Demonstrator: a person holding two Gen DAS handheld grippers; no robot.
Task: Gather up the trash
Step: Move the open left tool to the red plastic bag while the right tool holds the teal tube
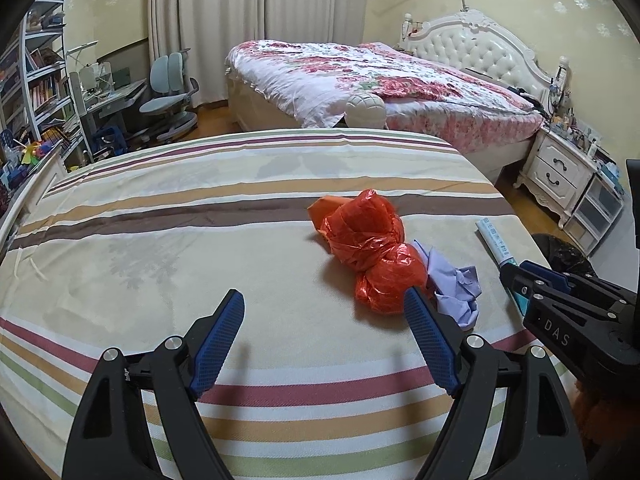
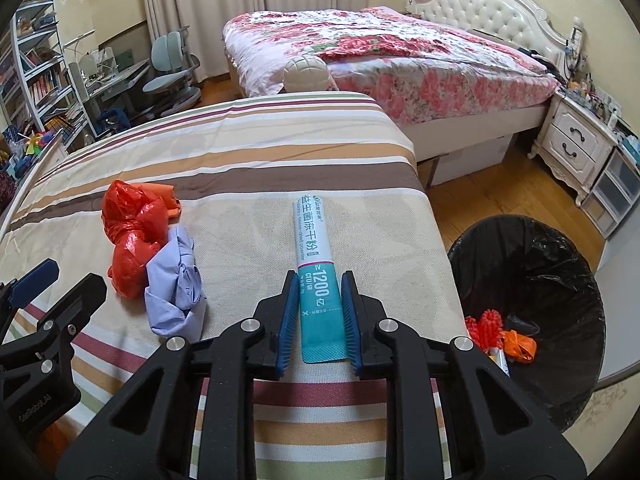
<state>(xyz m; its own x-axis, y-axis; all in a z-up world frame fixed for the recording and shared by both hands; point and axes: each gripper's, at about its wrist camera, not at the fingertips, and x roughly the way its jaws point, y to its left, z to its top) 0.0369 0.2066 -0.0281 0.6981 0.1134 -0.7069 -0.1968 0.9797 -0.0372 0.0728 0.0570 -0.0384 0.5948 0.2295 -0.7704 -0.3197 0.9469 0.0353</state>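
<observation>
Probiotic powder sachet (image 2: pixel 313 268) lay flat on the striped bed (image 2: pixel 240 152) near the bin (image 2: pixel 560 256); light, thin, probably slippery; right gripper (image 2: pixel 320 316) fingers clenched its teal end; left gripper (image 1: pixel 326 340) fingers stood released, empty.

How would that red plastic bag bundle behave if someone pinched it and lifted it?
The red plastic bag bundle looks like thin crinkled film knotted into lumps, so it would probably squash under the pads and weigh very little. Its glossy surface may be slippery. Its lumpy shape on the striped bedsheet suggests it wouldn't roll far.
</observation>
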